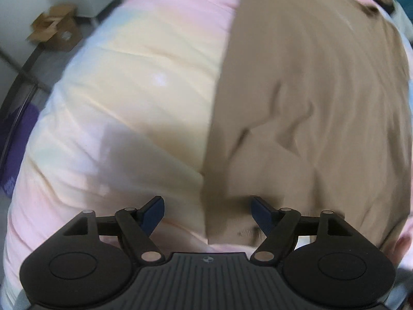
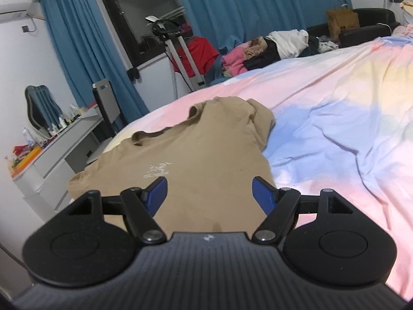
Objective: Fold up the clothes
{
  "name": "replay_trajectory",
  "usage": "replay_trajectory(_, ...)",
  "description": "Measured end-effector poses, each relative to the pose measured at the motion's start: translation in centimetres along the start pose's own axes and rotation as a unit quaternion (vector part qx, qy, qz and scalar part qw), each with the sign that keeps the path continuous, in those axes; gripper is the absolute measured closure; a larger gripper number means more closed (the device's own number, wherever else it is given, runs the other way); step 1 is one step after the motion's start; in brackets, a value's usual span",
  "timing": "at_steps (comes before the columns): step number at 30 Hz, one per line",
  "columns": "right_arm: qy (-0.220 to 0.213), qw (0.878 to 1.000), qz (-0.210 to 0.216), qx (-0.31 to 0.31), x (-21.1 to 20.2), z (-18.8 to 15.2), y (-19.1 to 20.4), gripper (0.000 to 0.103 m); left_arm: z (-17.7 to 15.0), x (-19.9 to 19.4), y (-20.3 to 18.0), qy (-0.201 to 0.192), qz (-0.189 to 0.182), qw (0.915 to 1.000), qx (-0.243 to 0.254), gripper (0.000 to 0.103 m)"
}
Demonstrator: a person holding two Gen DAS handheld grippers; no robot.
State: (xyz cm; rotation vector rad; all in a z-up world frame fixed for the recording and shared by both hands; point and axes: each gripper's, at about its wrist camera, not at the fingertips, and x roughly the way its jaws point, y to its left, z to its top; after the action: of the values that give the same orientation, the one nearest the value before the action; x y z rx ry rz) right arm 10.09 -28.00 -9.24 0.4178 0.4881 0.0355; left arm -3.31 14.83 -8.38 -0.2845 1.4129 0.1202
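the tan t-shirt (image 2: pixel 185 160) lies spread flat on a bed covered with a pastel quilt (image 2: pixel 335 118) in bands of pink, blue and pale yellow; in the right wrist view the shirt runs from the gripper up toward 12 o'clock, its ribbed neckline (image 2: pixel 165 131) at the far end and a faint pale print (image 2: pixel 157 170) on the chest, with one sleeve bunched at about 1 o'clock. the right gripper (image 2: pixel 208 193) hovers just above the near hem of the shirt, its blue fingers (image 2: pixel 157 193) spread wide apart and holding nothing. the left gripper (image 1: pixel 207 213) looks straight down at the bed, its blue-tipped fingers (image 1: pixel 155 213) likewise standing wide apart with nothing between them; below it the shirt's long straight edge (image 1: pixel 219 103) runs from 12 to 6 o'clock, tan cloth filling the 3 o'clock half and bare quilt the 9 o'clock half, and the view is blurred. at 10 o'clock in the left view a cardboard box (image 1: pixel 55 29) sits on the floor. in the right view blue curtains (image 2: pixel 245 5) hang at 12 o'clock, a heap of clothes (image 2: pixel 268 49) lies past the bed at 1 o'clock, and a cluttered white desk (image 2: pixel 56 144) stands at 9 o'clock
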Motion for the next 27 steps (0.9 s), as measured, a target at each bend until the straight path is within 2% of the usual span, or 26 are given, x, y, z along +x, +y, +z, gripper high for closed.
replay_trajectory(3,0.009,1.000,-0.015,0.001,0.7,-0.3,-0.4,0.028,-0.5,-0.1,-0.4,0.015,-0.008,0.9997,0.015,0.040)
replay_trajectory(5,0.015,1.000,-0.019,0.004,1.0,-0.3,-0.7,0.028,-0.8,-0.2,-0.8,0.017,-0.003,0.9993,0.035,0.058)
replay_trajectory(7,0.018,1.000,-0.017,0.009,1.1,-0.4,-1.0,0.028,-1.1,-0.6,-1.0,0.020,-0.005,0.9983,0.054,0.094)
replay_trajectory(8,0.018,1.000,-0.016,0.011,1.1,-0.4,-1.0,0.028,-1.3,-0.9,-1.1,0.020,-0.007,0.9977,0.065,0.098)
replay_trajectory(10,0.015,1.000,-0.017,0.010,1.0,-0.3,-1.1,0.028,-1.5,-1.8,-1.1,0.017,-0.008,0.9962,0.085,0.099)
replay_trajectory(13,0.013,1.000,-0.013,0.012,0.9,-0.2,-1.1,0.029,-1.7,-3.6,-0.6,0.018,0.014,0.9944,0.104,0.099)
replay_trajectory(17,0.009,1.000,-0.013,0.011,0.9,-0.1,-0.9,0.028,-1.5,-5.2,0.6,0.022,0.083,0.9887,0.123,0.099)
replay_trajectory(22,0.008,1.000,-0.009,0.013,0.9,0.1,-0.9,0.028,-2.4,-6.9,-1.5,-0.016,0.086,0.9871,0.134,0.097)
replay_trajectory(23,0.006,1.000,-0.010,0.012,0.8,0.1,-0.9,0.028,-2.6,-7.2,-1.9,-0.024,0.087,0.9866,0.136,0.096)
replay_trajectory(25,0.002,1.000,-0.010,0.010,0.6,0.2,-0.9,0.028,-2.9,-7.9,-2.7,-0.039,0.088,0.9854,0.141,0.084)
replay_trajectory(27,-0.002,1.000,-0.007,0.009,0.4,0.3,-0.7,0.028,-3.3,-8.5,-3.5,-0.054,0.089,0.9839,0.145,0.076)
